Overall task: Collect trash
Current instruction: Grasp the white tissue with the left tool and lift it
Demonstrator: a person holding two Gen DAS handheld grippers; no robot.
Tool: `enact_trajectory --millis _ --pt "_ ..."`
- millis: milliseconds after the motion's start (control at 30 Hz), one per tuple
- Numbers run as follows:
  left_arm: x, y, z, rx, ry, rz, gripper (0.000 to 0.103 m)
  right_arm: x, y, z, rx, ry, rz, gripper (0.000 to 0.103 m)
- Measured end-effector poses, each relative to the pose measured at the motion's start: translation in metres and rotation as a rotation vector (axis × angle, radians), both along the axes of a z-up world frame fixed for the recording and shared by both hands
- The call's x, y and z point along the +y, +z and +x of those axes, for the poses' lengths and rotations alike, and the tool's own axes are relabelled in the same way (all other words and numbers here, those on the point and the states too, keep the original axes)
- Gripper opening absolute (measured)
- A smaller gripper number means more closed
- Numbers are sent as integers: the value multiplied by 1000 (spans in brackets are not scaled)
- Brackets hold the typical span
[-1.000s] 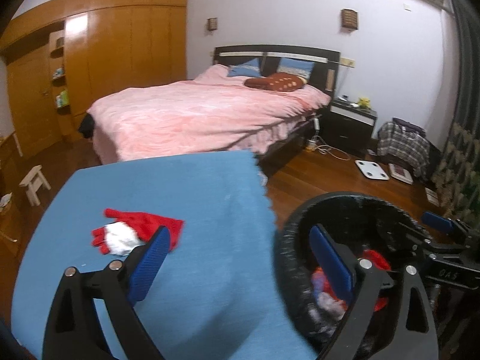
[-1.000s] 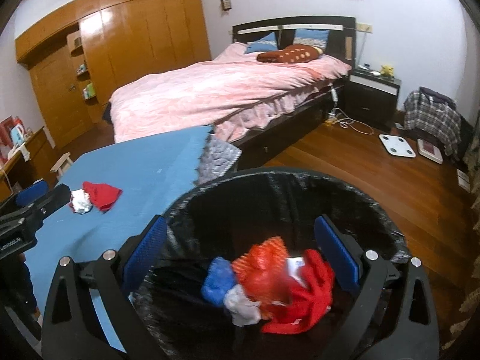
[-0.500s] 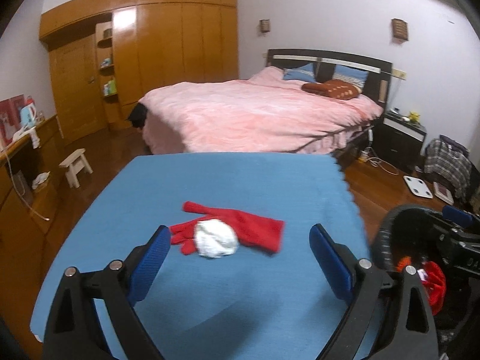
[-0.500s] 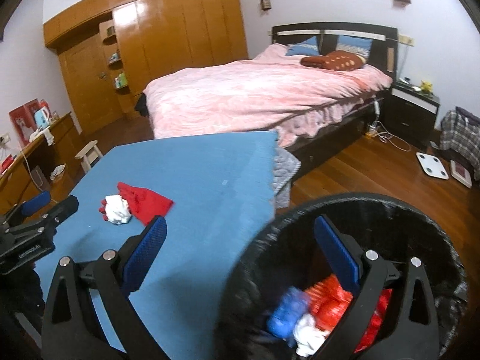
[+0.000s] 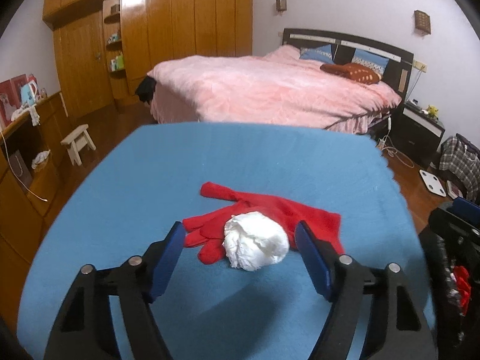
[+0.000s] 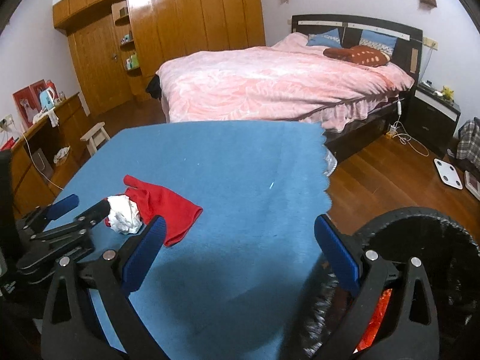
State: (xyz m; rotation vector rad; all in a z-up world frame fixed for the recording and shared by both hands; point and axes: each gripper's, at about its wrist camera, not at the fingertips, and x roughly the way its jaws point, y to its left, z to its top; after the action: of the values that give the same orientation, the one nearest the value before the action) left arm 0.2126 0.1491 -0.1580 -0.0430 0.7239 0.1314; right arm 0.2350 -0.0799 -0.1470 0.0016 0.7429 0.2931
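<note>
A crumpled white paper ball [image 5: 256, 246] lies on a red glove [image 5: 270, 210] on the blue-covered table [image 5: 210, 165]. My left gripper [image 5: 239, 229] straddles the ball. Its jaws are closing, and a gap still shows between the ball and the left pad. In the right wrist view the left gripper [image 6: 90, 205] sits at the far left beside the ball [image 6: 124, 214] and glove [image 6: 168, 207]. My right gripper [image 6: 240, 234] is open over bare blue cloth with nothing between its fingers. The black-bagged trash bin [image 6: 420, 225] stands at the table's right edge with red scraps inside.
A pink bed [image 5: 270, 90] fills the space behind the table. A wooden wardrobe [image 5: 180, 30] lines the far wall. A small stool [image 5: 78, 142] and a wooden desk [image 5: 27, 138] stand on the left. A nightstand [image 5: 423, 129], cables and a white scale [image 5: 430, 183] are on the right.
Both grippers swung left, away from the bin. The left one came down over the glove and ball, and its jaws narrowed. The bin slid to the right edge of both views.
</note>
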Motion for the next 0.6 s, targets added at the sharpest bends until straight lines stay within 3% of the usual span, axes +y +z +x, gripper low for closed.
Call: enact_trajectory --millis 367,600 --pt "2 -29 22 58 -25 -30 70 14 -22 13 44 9 -19 96" --pt "-7 -27 24 54 -66 -68 37 18 -24 15 45 19 -17 96"
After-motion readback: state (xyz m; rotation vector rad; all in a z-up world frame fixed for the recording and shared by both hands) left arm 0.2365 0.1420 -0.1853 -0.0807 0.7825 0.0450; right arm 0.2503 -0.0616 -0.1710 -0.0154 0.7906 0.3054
